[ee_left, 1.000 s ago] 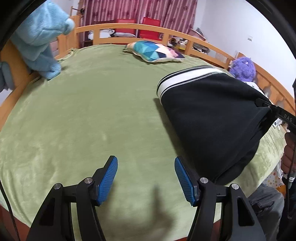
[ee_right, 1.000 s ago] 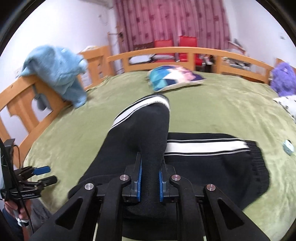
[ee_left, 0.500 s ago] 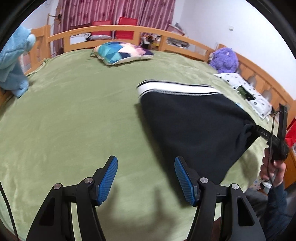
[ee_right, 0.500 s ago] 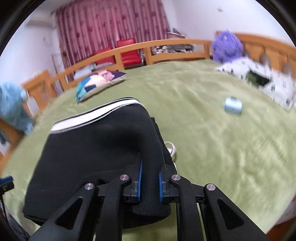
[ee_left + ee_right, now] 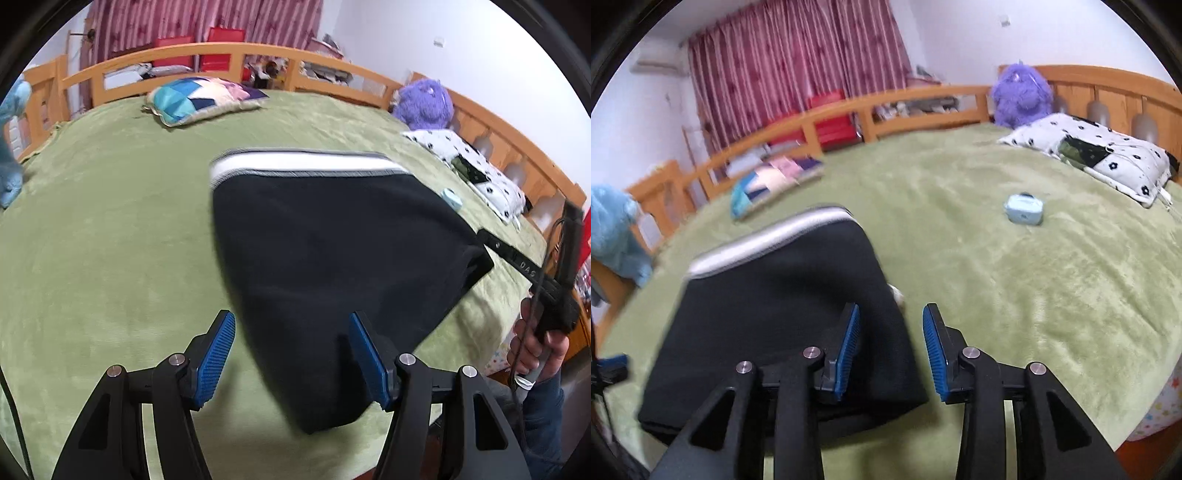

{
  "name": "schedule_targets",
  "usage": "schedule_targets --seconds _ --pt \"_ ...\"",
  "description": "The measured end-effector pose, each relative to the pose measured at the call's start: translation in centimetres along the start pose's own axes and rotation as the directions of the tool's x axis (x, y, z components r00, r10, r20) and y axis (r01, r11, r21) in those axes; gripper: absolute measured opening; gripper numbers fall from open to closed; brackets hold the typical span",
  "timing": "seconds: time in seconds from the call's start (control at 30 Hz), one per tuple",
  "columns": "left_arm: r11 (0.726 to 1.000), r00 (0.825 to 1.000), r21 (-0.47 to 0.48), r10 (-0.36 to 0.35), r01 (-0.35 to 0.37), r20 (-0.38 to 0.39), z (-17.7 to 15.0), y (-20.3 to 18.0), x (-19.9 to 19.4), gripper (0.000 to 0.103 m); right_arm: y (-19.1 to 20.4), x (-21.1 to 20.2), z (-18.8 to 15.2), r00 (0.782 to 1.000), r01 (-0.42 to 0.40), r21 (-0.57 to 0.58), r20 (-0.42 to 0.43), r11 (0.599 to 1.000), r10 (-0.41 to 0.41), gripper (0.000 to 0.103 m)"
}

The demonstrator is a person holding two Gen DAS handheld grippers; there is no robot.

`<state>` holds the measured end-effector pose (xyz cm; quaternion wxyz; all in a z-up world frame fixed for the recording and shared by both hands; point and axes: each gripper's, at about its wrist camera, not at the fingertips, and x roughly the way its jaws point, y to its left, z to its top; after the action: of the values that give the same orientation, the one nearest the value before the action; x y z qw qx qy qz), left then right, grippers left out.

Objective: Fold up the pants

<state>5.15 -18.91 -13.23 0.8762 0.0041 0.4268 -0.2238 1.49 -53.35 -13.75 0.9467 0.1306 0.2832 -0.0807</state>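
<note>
The black pants [image 5: 332, 266] with a white side stripe lie folded flat on the green bed cover [image 5: 110, 229]; they also show in the right wrist view [image 5: 783, 317]. My left gripper [image 5: 291, 360] is open, its blue pads on either side of the near corner of the pants. My right gripper [image 5: 892, 350] is open and empty at the right edge of the pants, which show lying slack under its left finger. The right gripper's body also shows in the left wrist view [image 5: 554, 295], held in a hand.
A patterned cushion [image 5: 203, 98] lies at the far side. A white spotted pillow [image 5: 1100, 155] and a purple plush toy [image 5: 1021, 96] are at the headboard. A small light-blue case [image 5: 1024, 208] lies on the cover. A wooden rail [image 5: 236, 55] rings the bed. A blue plush [image 5: 613, 236] hangs on the left rail.
My right gripper has opened and let go of the pants, which have dropped flat. The left gripper has moved closer to the pants' near corner.
</note>
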Motion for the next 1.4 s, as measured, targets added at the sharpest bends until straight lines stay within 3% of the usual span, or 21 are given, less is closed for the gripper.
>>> schedule_targets --seconds 0.13,0.27,0.43,0.57,0.67,0.83,0.87,0.9,0.93,0.97,1.13,1.27,1.4 --pt "0.999 0.998 0.033 0.009 -0.007 -0.065 -1.4 -1.5 1.9 0.062 2.2 0.4 -0.7 0.997 -0.080 -0.110 -0.025 0.991 0.077 0.036" --pt "0.996 0.993 0.067 0.064 -0.057 -0.100 -3.1 -1.8 3.4 0.065 3.8 3.5 -3.3 0.990 -0.013 -0.259 -0.142 0.966 -0.025 0.036" --pt "1.000 0.993 0.019 0.002 0.000 -0.116 -2.7 -0.6 2.6 0.066 2.4 3.0 -4.5 0.984 -0.053 -0.222 -0.179 0.974 0.013 0.041" --pt "1.000 0.997 -0.012 0.017 -0.018 -0.069 -1.8 1.0 1.8 0.066 2.0 1.8 -3.8 0.984 -0.095 -0.165 -0.165 0.982 0.067 0.042" --pt "0.999 0.999 -0.042 0.017 -0.019 -0.050 -0.8 2.2 2.0 0.066 3.0 0.7 -2.9 0.988 -0.129 -0.190 -0.114 0.973 0.109 0.042" --pt "0.995 0.999 -0.094 -0.015 0.011 -0.039 1.2 3.2 3.3 0.063 6.2 1.2 -0.3 0.999 -0.046 -0.356 -0.042 0.934 0.033 0.042" --pt "0.995 0.999 -0.099 -0.013 0.009 -0.038 1.8 3.3 3.8 0.063 6.5 1.6 0.3 0.999 -0.033 -0.367 -0.040 0.930 0.019 0.044" --pt "0.995 0.999 -0.103 -0.013 0.008 -0.038 2.1 3.4 4.2 0.063 6.8 2.4 1.1 0.999 -0.033 -0.375 -0.048 0.926 0.016 0.053" --pt "0.994 0.999 -0.111 -0.020 0.015 -0.044 2.3 3.6 4.8 0.063 6.6 3.1 1.7 0.998 -0.044 -0.375 -0.065 0.926 0.021 0.064" --pt "0.993 0.998 -0.117 -0.026 0.020 -0.053 2.5 3.7 5.3 0.063 6.5 4.1 2.3 0.995 -0.063 -0.370 -0.095 0.927 0.029 0.067" --pt "0.992 0.993 -0.120 -0.058 0.046 -0.099 2.7 4.3 8.0 0.067 3.1 9.4 3.4 0.964 -0.080 -0.275 -0.267 0.958 0.004 0.070" --pt "0.989 0.992 -0.133 -0.078 0.064 -0.102 2.9 4.5 9.7 0.072 0.2 10.6 3.3 0.934 -0.190 -0.101 -0.326 0.977 0.148 0.072" --pt "0.978 0.987 -0.187 -0.116 0.094 -0.110 3.1 5.2 11.0 0.072 -0.2 11.7 2.9 0.919 -0.216 -0.057 -0.348 0.975 0.183 0.072"
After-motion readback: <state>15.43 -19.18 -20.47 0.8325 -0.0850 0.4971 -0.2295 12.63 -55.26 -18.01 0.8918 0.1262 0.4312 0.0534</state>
